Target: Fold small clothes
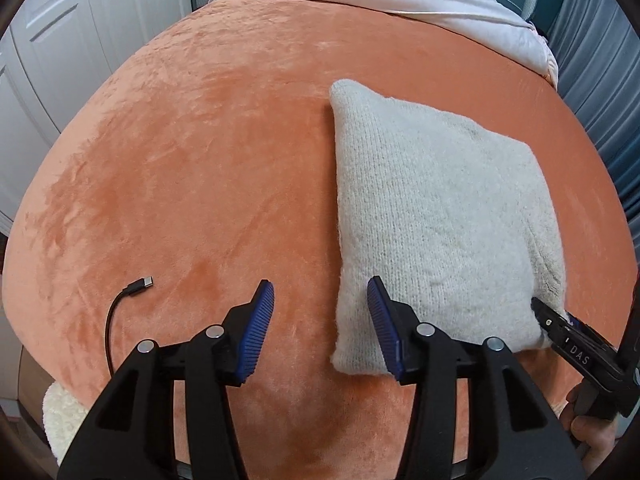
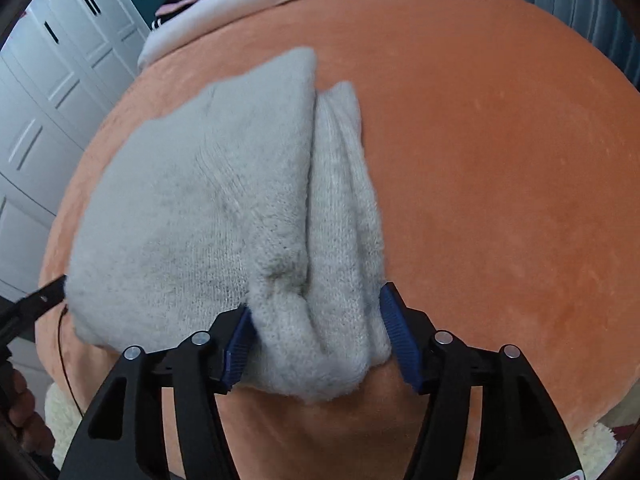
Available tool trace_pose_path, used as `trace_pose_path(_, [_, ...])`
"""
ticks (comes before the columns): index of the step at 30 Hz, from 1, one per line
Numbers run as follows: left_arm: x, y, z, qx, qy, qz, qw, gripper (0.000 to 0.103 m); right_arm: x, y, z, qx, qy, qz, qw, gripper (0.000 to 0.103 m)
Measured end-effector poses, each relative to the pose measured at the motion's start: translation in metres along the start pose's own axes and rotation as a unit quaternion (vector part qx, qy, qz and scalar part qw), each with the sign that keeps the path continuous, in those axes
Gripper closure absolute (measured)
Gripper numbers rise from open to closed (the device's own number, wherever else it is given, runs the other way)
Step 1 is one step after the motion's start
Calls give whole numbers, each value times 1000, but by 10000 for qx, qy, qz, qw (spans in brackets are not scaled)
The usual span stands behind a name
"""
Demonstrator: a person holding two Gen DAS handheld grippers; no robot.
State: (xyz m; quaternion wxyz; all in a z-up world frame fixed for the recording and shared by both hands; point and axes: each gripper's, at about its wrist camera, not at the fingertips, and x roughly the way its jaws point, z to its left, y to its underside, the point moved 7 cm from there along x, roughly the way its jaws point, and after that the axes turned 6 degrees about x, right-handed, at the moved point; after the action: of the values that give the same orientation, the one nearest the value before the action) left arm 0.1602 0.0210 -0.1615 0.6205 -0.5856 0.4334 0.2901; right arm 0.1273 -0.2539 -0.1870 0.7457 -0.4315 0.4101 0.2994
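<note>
Grey knit garment (image 2: pixel 192 216), already folded into a thick wad, lies on an orange plush bedcover (image 1: pixel 200 160). The right gripper (image 2: pixel 316 340) straddles its bunched near edge, blue pads (image 2: pixel 396 336) touching the layers on both sides, jaws wide around the wad. The left gripper (image 1: pixel 320 320) hovers with jaws apart and empty at the garment's near left corner. Squeezing all layers together before lifting would likely keep the fold aligned. A black USB cable (image 1: pixel 120 304) lies nearby.
</note>
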Motion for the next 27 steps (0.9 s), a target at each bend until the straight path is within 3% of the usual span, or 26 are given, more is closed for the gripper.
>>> trace_pose_path(4, [-14,3,-3,104,-37,-96,9999,56,-43,-9,11,7,-253,-581,9980,42])
trace_pose_path(7, [-17,3,-8,184,-72,-137,9997,56,-57,-21,25,-312,-266,-879,9953,51])
trace_pose_path(10, [-12,5,-13,244,-152,-75,9996,56,-29,-25,31,-463,-85,-512,9976,58])
trace_pose_path(11, [-8,6,-14,271,-201,-49,9994,56,-7,-21,27,-522,167,-236,9982,59])
trace_pose_path(13, [0,8,-17,330,-257,27,9991,54,4,-13,16,-727,320,-233,9966,56])
trace_pose_path(15, [4,10,-18,399,-359,65,9985,54,-4,-17,22,-785,399,-253,9958,55])
trace_pose_path(20, [-9,11,-19,449,-397,-4,9982,56,-54,-18,31,-529,148,-639,9964,55])
trace_pose_path(23, [-19,16,-19,405,-348,-8,9986,56,-76,-5,26,-263,-48,-747,9969,48])
trace_pose_path(27, [-34,24,-21,453,-366,-118,9982,54,-90,12,22,-186,-119,-800,9965,48])
